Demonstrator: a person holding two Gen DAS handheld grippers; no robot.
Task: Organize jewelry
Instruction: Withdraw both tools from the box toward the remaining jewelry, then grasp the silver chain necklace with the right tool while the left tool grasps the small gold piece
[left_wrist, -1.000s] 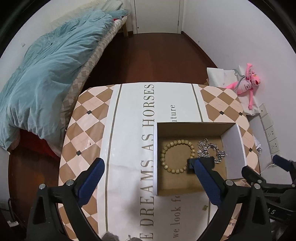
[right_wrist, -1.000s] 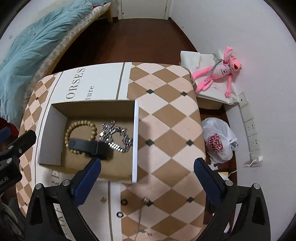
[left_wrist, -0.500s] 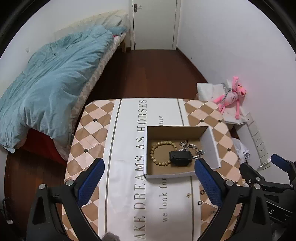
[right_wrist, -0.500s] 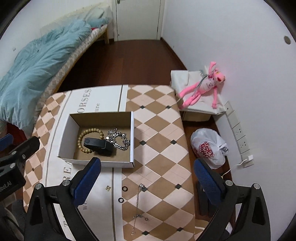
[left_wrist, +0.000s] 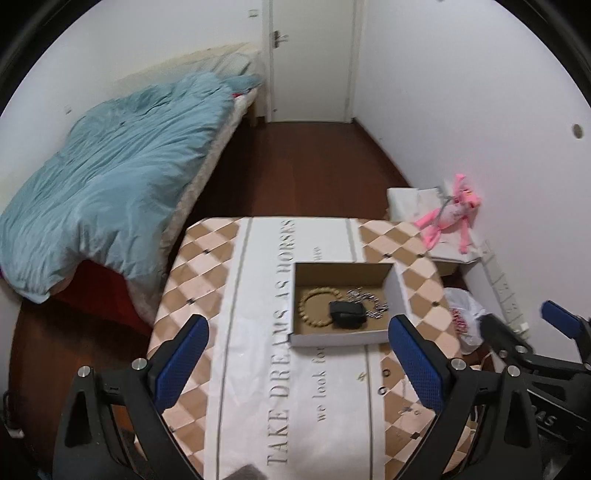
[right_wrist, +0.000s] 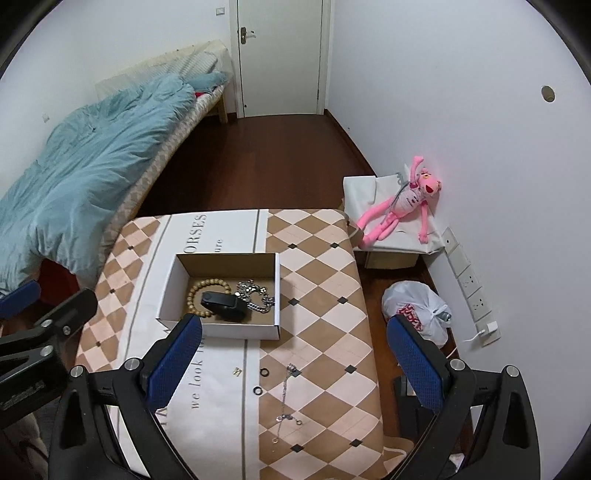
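Both grippers were high above the table (right_wrist: 317, 258) and well clear of the jewelry, so this looked like a pause between placements. The left gripper (left_wrist: 295, 365) and the right gripper (right_wrist: 295, 362) each had their blue fingers spread wide with nothing between them. In the middle of both frames sat the cardboard box (right_wrist: 275, 291), which already held a bead bracelet (right_wrist: 195, 291), a chunky silver chain (right_wrist: 255, 295) and a black case or band (right_wrist: 223, 304) lying partly over the bracelet. Still loose on the tablecloth, lower centre of the right wrist frame, lay a thin necklace (right_wrist: 286, 391), two small dark rings (right_wrist: 264, 372) (right_wrist: 256, 390) and a tiny gold piece (right_wrist: 235, 372). The next move probably called for lowering the right gripper onto one of these; the rings and the fine necklace lay flat and would likely be fiddly to pinch. Nothing stood between the gripper and them. A pink plush toy (right_wrist: 402, 206) and a plastic bag (right_wrist: 413, 314) sat at the right, a bed with a blue quilt (right_wrist: 85, 173) at the left.
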